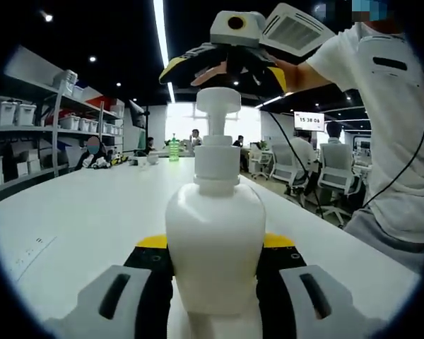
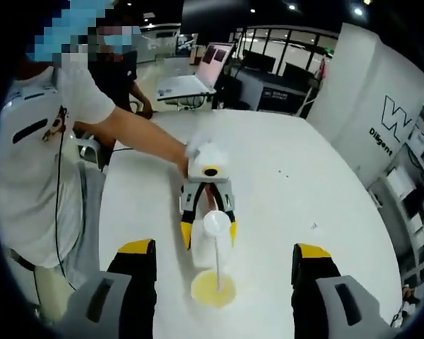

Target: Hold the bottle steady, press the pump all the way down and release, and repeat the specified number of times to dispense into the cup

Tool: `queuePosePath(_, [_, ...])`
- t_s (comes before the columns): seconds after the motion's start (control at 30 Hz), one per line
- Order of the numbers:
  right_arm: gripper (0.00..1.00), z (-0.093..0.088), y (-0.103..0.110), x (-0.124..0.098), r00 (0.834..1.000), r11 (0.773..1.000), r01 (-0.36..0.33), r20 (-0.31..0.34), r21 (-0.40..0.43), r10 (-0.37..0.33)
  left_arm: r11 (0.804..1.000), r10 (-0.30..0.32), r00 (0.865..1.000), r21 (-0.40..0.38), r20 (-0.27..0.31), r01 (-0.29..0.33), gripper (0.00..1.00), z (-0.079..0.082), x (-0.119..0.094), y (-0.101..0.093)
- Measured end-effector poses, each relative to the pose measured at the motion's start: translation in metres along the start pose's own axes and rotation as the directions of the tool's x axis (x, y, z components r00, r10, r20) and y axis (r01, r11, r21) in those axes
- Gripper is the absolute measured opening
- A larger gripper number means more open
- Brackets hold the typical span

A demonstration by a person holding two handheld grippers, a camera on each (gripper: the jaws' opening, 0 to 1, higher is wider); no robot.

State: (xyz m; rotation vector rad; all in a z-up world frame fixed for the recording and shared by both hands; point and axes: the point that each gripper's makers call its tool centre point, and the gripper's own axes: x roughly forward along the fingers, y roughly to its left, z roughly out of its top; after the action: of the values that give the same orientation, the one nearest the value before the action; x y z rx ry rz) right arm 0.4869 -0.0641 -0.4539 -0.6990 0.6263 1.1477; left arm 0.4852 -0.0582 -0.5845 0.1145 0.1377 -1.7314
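The left claw (image 1: 213, 275) grips the white bottle (image 1: 215, 240); the right claw (image 2: 225, 282) hangs open above its pump (image 2: 216, 222).

Left view level, close behind bottle (image 1: 214, 233); right view overhead, sharing it.
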Motion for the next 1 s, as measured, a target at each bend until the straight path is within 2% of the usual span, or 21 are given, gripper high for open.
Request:
queuePosePath(0.03, [0.70, 0.001, -0.001, 0.001, 1.000, 1.000, 0.000, -0.004, -0.006, 0.000, 1.000, -0.002, 1.000, 0.001, -0.002, 0.002, 0.44, 0.000, 0.000, 0.000])
queuePosePath(0.17, [0.53, 0.002, -0.003, 0.005, 0.999, 0.999, -0.020, -0.038, -0.033, 0.019, 1.000, -0.005, 1.000, 0.003, -0.005, 0.005, 0.44, -0.001, 0.001, 0.001])
queuePosePath(0.33, [0.53, 0.006, -0.004, 0.012, 0.998, 0.998, -0.044, -0.056, -0.032, 0.042, 1.000, -0.010, 1.000, 0.005, -0.007, 0.010, 0.44, -0.001, 0.003, -0.001])
queuePosePath(0.4, [0.47, 0.009, -0.004, 0.014, 0.997, 0.998, -0.050, -0.055, -0.039, 0.048, 1.000, -0.011, 1.000, 0.006, -0.006, 0.011, 0.44, -0.001, 0.004, -0.001])
queuePosePath(0.47, [0.32, 0.010, -0.004, 0.017, 0.995, 0.996, -0.063, -0.086, -0.058, 0.058, 1.000, -0.012, 1.000, 0.007, -0.007, 0.012, 0.43, -0.002, 0.004, -0.001])
queuePosePath(0.5, [0.29, 0.009, -0.003, 0.018, 0.993, 0.994, -0.073, -0.096, -0.075, 0.066, 1.000, -0.013, 1.000, 0.005, -0.007, 0.013, 0.43, -0.002, 0.005, -0.002])
queuePosePath(0.6, [0.33, 0.015, -0.003, 0.021, 0.994, 0.995, -0.078, -0.087, -0.066, 0.072, 1.000, -0.014, 1.000, 0.006, -0.009, 0.014, 0.43, -0.002, 0.005, -0.002])
queuePosePath(0.63, [0.32, 0.012, 0.000, 0.022, 0.991, 0.995, -0.093, -0.105, -0.042, 0.088, 1.000, -0.014, 1.000, 0.007, -0.009, 0.014, 0.43, -0.002, 0.005, -0.002])
queuePosePath(0.73, [0.17, 0.012, -0.001, 0.023, 0.990, 0.993, -0.093, -0.109, -0.067, 0.085, 1.000, -0.013, 1.000, 0.009, -0.013, 0.013, 0.43, -0.002, 0.006, -0.003])
queuePosePath(0.9, [0.07, 0.012, -0.001, 0.022, 0.988, 0.994, -0.094, -0.125, -0.061, 0.086, 1.000, -0.014, 1.000, 0.009, -0.012, 0.015, 0.43, -0.003, 0.006, -0.003])
queuePosePath(0.93, [0.02, 0.010, 0.000, 0.022, 0.986, 0.994, -0.102, -0.139, -0.050, 0.094, 1.000, -0.015, 1.000, 0.010, -0.015, 0.015, 0.43, -0.003, 0.007, -0.003])
queuePosePath(1.0, [0.00, 0.005, 0.003, 0.022, 0.978, 0.992, -0.120, -0.176, -0.036, 0.112, 1.000, -0.015, 1.000, 0.010, -0.018, 0.015, 0.43, -0.003, 0.007, -0.003])
